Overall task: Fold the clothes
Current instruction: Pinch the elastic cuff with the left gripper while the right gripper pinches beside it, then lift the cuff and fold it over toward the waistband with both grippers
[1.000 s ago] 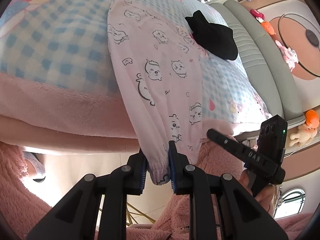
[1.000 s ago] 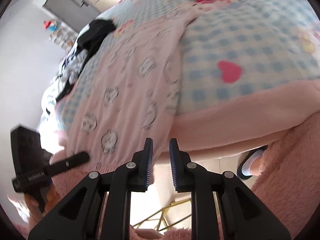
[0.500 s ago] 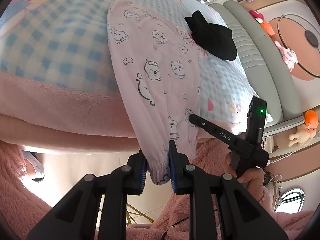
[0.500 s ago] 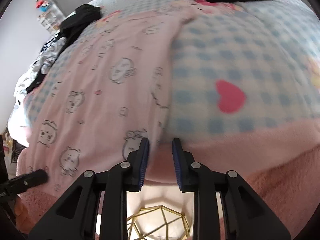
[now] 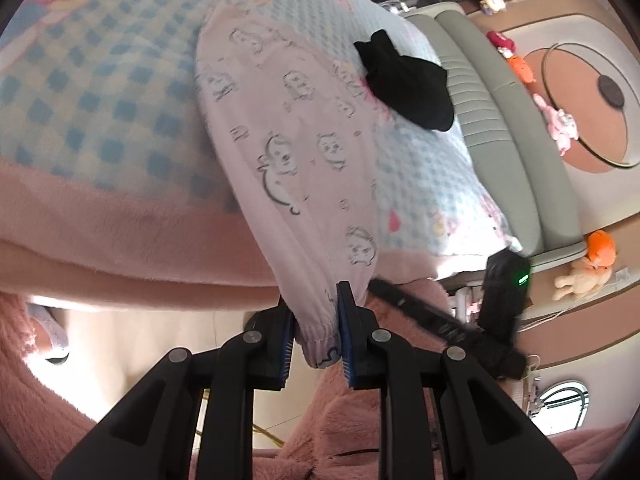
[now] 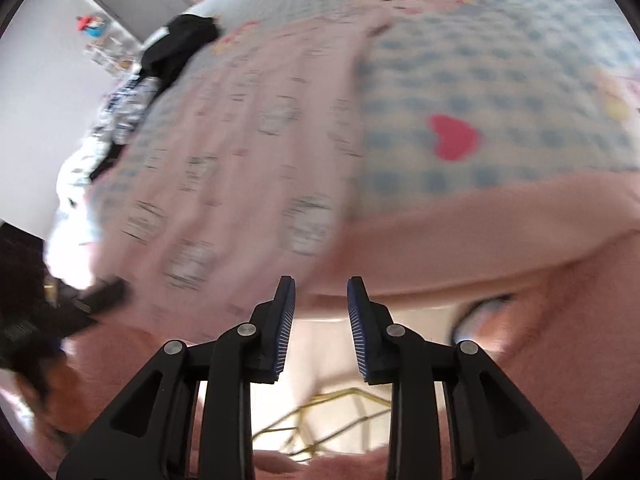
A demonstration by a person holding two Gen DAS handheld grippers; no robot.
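Pink pajama pants [image 5: 288, 148] are lying across the checked bed [image 5: 100, 92], cuff hanging over its edge, gripped by the left gripper [image 5: 314, 334]. The right gripper [image 6: 320, 324] jaws have just been opening, holding nothing.

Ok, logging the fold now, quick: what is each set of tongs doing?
Left tongs: shut on the elastic cuff of the pink cartoon-print pyjama trousers.
Right tongs: open, have just been opening, nothing between them.

Black grippers [image 5: 314, 332]; blue ribbed pads [image 6: 285, 332]; silver screws.
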